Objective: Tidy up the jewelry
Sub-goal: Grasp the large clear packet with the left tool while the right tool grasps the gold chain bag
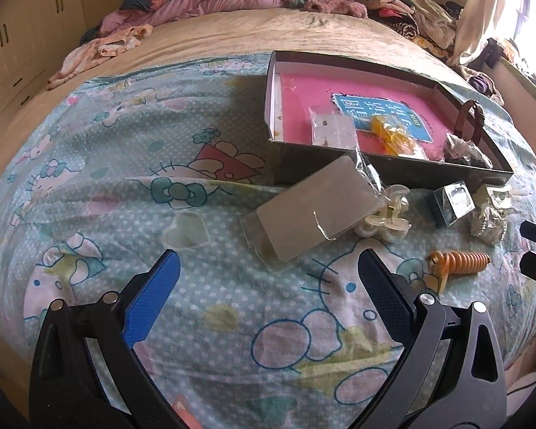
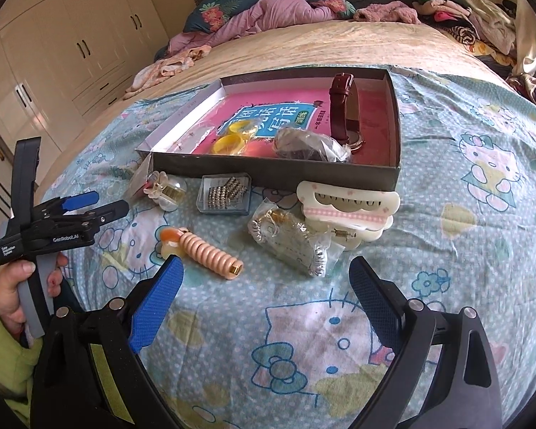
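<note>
We see the jewelry split between a shallow dark box (image 2: 278,173) on the bed (image 2: 464,186) and the patterned sheet in front of it. Inside the box lie a brown-strapped watch (image 2: 343,107), yellow rings (image 2: 228,143) and a bagged dark piece (image 2: 311,146). Just before its front wall sit a clear case of sparkly pieces (image 2: 225,193), a white hair claw (image 2: 350,207), a bagged silver item (image 2: 293,243) and a peach spiral hair tie (image 2: 211,257). Our right tongs (image 2: 264,296) hang open above the sheet, holding nothing. Our left tongs (image 1: 268,279) are likewise spread and empty, near a flat clear packet (image 1: 303,211).
</note>
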A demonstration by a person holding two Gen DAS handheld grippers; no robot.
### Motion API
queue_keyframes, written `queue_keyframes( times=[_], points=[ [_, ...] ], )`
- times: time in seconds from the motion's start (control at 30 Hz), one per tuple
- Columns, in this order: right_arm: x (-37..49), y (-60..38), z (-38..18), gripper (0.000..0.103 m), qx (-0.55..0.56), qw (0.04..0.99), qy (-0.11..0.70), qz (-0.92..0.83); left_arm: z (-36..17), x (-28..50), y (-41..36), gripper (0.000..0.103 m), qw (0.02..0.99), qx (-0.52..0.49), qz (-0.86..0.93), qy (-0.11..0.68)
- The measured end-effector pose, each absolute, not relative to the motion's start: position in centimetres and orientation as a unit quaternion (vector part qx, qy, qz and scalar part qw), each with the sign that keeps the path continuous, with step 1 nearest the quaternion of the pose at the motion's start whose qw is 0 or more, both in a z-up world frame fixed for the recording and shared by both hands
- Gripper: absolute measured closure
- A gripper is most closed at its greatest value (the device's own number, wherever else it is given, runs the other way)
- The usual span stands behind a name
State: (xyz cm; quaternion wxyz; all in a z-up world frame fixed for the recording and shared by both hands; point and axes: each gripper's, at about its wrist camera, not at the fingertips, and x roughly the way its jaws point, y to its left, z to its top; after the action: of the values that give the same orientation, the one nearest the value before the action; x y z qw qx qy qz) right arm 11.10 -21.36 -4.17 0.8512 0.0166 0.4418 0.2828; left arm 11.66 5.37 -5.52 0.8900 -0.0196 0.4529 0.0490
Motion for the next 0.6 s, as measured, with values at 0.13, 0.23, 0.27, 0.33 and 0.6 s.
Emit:
queue_keyframes(
  times=[0.13,0.23,0.27,0.33,0.6],
  points=[
    [11.4,-21.1,-4.4,0.01,0.017,0.849,0.445,0.284,-6.2,12.7,5.3,0.01,0.884,-0.001,0.044,0.466],
    [11.6,-21.0,-4.5,0.01,0.018,0.849,0.447,0.282,-6.6,13.2,4.9,0.012,0.882,0.015,0.037,0.47],
    [11.8,-20.9,-4.6,0.01,0.021,0.848,0.449,0.282,-6.6,13.4,4.7,0.014,0.882,0.019,0.035,0.47],
    [12.0,-20.9,-4.7,0.01,0.026,0.847,0.452,0.28,-6.8,13.7,4.4,0.018,0.881,0.026,0.029,0.471],
    [13.7,-20.7,-6.1,0.01,0.07,0.834,0.484,0.255,-6.6,14.8,4.2,0.03,0.884,0.036,0.018,0.466]
  ],
)
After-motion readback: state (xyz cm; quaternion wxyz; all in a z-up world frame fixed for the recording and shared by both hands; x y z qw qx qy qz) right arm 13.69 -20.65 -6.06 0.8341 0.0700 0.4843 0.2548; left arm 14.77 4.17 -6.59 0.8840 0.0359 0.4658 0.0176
